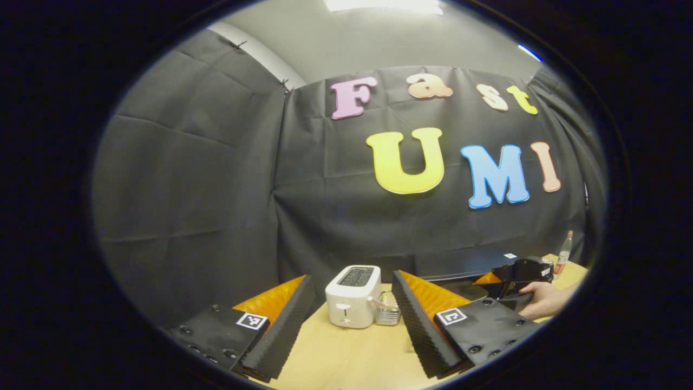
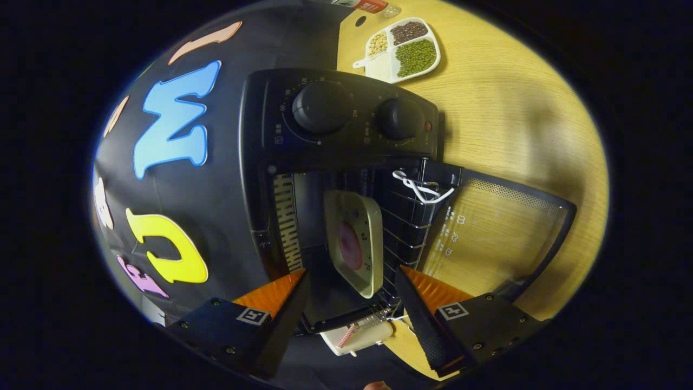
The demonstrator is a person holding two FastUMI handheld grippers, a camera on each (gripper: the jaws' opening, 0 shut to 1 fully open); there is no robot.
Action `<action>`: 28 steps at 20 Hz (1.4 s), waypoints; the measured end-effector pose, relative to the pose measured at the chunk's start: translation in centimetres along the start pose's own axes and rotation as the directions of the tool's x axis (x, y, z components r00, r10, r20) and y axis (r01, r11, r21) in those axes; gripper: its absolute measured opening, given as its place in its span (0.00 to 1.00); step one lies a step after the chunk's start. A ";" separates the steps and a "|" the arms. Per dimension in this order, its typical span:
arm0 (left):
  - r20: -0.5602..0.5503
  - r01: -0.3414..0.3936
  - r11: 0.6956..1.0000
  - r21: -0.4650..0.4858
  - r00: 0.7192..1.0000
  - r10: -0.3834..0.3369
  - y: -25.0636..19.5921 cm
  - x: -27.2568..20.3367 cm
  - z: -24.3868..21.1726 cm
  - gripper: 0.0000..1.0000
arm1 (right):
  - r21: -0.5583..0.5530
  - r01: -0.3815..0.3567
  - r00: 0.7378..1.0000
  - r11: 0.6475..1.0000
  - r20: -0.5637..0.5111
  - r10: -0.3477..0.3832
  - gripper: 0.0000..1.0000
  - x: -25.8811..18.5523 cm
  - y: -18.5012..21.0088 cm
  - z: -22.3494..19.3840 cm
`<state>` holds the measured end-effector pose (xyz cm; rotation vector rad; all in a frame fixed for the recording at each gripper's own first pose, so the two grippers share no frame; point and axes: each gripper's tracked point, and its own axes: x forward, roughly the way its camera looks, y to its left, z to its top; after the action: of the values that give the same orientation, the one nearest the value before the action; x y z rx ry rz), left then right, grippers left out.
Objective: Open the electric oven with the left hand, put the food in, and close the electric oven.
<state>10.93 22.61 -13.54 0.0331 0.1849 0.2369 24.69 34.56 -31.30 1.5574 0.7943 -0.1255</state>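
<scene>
While the black electric oven [image 2: 335,162] stands open, a pale rigid square plate [image 2: 354,241] bearing pink food [image 2: 351,245] sits on its rack: light, slippery; grip rim. Right gripper [image 2: 352,303] and left gripper [image 1: 352,309] both spread wide, empty.

Oven [image 1: 465,265] mostly hidden behind the left gripper's finger [image 1: 427,319] and the far right gripper [image 1: 517,273]. Holding hand [image 1: 544,300] cut off at edge. Toaster [image 2: 360,336] half hidden behind the oven's side; dial markings [image 2: 303,92] too small to read.

Oven [image 2: 335,130] open, plate [image 2: 354,241] inside.
Right gripper [image 2: 352,309] spread wide before the rack; door [image 2: 498,238] lies on the table [image 2: 514,108].
</scene>
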 end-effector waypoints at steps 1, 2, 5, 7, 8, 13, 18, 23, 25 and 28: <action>0.000 0.013 1.000 -0.002 1.000 -0.013 -0.6 0.0 -0.1 1.00 | -0.026 -0.002 1.000 1.000 -0.019 0.002 0.97 -0.6 0.0 -0.3; 0.001 0.026 1.000 -0.007 1.000 -0.026 -1.2 0.1 -0.1 1.00 | -0.056 -0.002 0.999 0.998 -0.034 0.000 0.97 -1.3 0.0 -0.5; -0.005 0.052 0.998 -0.023 0.999 -0.052 -2.8 0.0 -0.5 1.00 | -0.166 -0.031 0.997 0.986 -0.070 0.020 0.97 -3.6 0.5 -0.7; -0.014 0.072 0.997 -0.025 0.997 -0.073 -3.9 -0.1 -0.8 1.00 | -0.259 -0.053 0.997 0.964 -0.072 0.036 0.97 -5.4 0.8 -0.1; -0.018 0.082 0.996 -0.024 0.996 -0.082 -4.5 -0.2 -1.0 1.00 | -0.308 -0.054 0.997 0.950 -0.067 0.035 0.97 -6.2 0.7 0.4; -0.050 0.134 0.990 -0.031 0.990 -0.135 -7.8 -0.9 -2.1 1.00 | -0.542 -0.045 0.999 0.839 -0.047 0.023 0.97 -10.5 -0.4 2.9; -0.082 0.180 0.982 -0.050 0.980 -0.184 -11.3 -1.5 -3.2 0.93 | -0.735 -0.037 0.998 0.677 0.004 0.059 0.97 -15.2 0.4 6.0; -0.099 0.215 0.975 -0.050 0.971 -0.219 -14.1 -2.2 -4.4 1.00 | -0.877 0.022 0.992 0.479 0.080 0.101 0.97 -20.5 1.6 10.2; -0.111 0.224 0.973 -0.055 0.967 -0.229 -15.0 -2.4 -5.1 1.00 | -0.909 0.057 0.986 0.412 0.116 0.120 0.97 -22.5 1.6 11.8; -0.127 0.237 0.970 -0.053 0.962 -0.242 -16.0 -2.6 -6.0 1.00 | -0.944 0.116 0.975 0.310 0.167 0.144 0.97 -25.1 1.2 13.4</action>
<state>10.97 6.48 -19.87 -0.0424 0.3151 0.0006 11.49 12.26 -19.58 0.3429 0.4765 0.1837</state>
